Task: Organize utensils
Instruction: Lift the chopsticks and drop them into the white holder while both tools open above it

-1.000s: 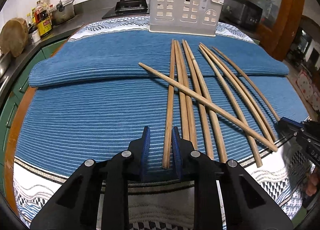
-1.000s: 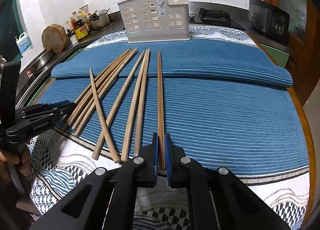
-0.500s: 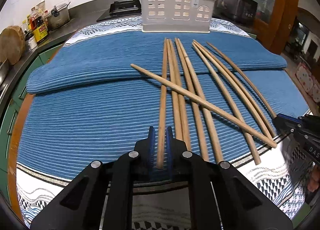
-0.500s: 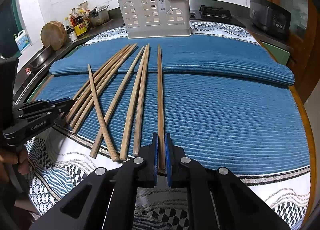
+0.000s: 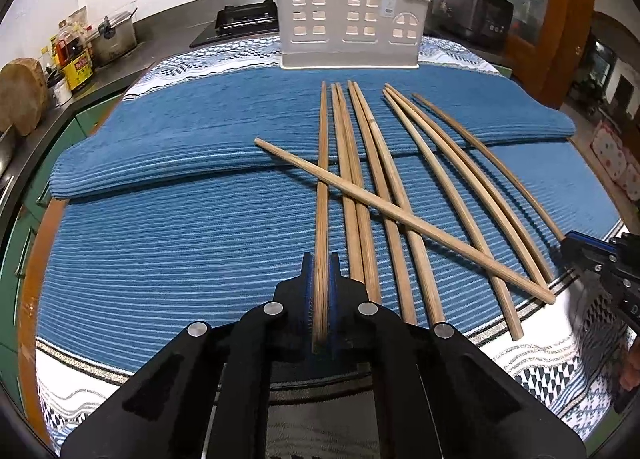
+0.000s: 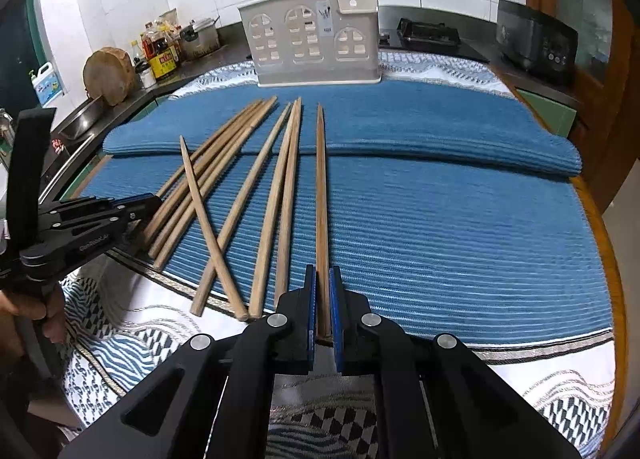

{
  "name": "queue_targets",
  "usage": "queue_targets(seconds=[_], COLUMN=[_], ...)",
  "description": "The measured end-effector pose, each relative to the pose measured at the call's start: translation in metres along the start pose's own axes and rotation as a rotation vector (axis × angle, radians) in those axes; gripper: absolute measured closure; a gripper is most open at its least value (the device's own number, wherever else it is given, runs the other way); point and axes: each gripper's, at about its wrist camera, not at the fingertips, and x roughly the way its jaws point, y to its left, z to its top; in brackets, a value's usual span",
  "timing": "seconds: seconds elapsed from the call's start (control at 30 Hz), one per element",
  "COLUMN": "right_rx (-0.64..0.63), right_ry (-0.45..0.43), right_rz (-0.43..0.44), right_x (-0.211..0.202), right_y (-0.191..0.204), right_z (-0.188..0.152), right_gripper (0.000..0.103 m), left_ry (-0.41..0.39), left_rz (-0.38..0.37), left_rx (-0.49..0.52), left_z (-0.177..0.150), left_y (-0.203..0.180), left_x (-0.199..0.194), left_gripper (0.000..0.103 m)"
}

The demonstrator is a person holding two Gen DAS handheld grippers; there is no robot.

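Several long wooden chopsticks lie on a blue ribbed mat [image 5: 168,227], pointing toward a white utensil holder [image 5: 348,15] at the far edge. One chopstick [image 5: 400,215] lies crosswise over the others. My left gripper [image 5: 320,271] is shut on the near end of the leftmost chopstick [image 5: 322,179]. My right gripper [image 6: 323,283] is shut on the near end of the rightmost chopstick [image 6: 321,195]. The holder also shows in the right wrist view [image 6: 316,35]. Each gripper shows at the edge of the other's view: the right one [image 5: 596,255], the left one [image 6: 120,211].
The mat lies on a patterned cloth [image 6: 132,343] over a wooden table. A counter at the left holds bottles [image 6: 160,55], a pot [image 5: 114,37] and a round board [image 6: 108,75]. A stove [image 5: 246,17] and a black appliance [image 6: 536,39] stand behind.
My left gripper has moved left onto the leftmost chopstick's end and closed on it. My right gripper stays shut on its chopstick. The chopsticks lie as before.
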Motion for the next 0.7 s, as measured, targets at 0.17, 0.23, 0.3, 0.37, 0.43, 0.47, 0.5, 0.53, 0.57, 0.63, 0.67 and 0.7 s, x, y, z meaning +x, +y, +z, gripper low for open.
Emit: queue_targets(seconds=[0.17,0.23,0.3,0.37,0.43,0.47,0.5,0.53,0.57,0.63,0.67,0.7], right_rx=[-0.009,-0.013,-0.018,-0.021,-0.029,-0.035,-0.04,-0.048,-0.053,-0.07,-0.077,-0.084], right_ry=[-0.065,-0.103,-0.138,-0.171,-0.198,-0.21,-0.22,-0.232,-0.24,-0.255,-0.261,-0.267], right_rz=[-0.005,-0.007,-0.01,-0.009,-0.005,-0.005,-0.005,-0.004,-0.004,-0.003,-0.002,0.001], right_x=[-0.026,-0.038,-0.05,-0.061,-0.072,-0.076,-0.08,-0.085,-0.087,-0.094,-0.096,-0.099], right_y=[0.002,0.002,0.003,0.002,0.004,0.004,0.005,0.005,0.005,0.007,0.007,0.008], right_z=[0.008,0.014,0.02,0.027,0.034,0.038,0.043,0.049,0.054,0.066,0.071,0.076], right_gripper=[0.096,0.096,0.096,0.096,0.096,0.096,0.096,0.096,0.096,0.096,0.096,0.096], left_ry=[-0.054,-0.078,-0.114,-0.145,-0.171,-0.182,-0.189,-0.196,-0.205,-0.216,-0.225,-0.232], left_rz=[-0.004,-0.004,-0.008,-0.006,-0.006,-0.011,-0.016,-0.017,-0.014,-0.02,-0.019,-0.017], left_rx=[-0.006,-0.004,-0.003,-0.001,0.009,0.012,0.014,0.017,0.022,0.024,0.023,0.025], left_z=[0.005,0.009,0.014,0.019,0.024,0.028,0.031,0.034,0.038,0.045,0.049,0.052], left_y=[0.006,0.008,0.01,0.011,0.012,0.013,0.014,0.015,0.017,0.019,0.022,0.024], left_x=[-0.022,-0.031,-0.043,-0.053,-0.062,-0.067,-0.07,-0.073,-0.076,-0.081,-0.083,-0.085], left_gripper=[0.098,0.098,0.098,0.098,0.098,0.098,0.098,0.098,0.098,0.098,0.098,0.098])
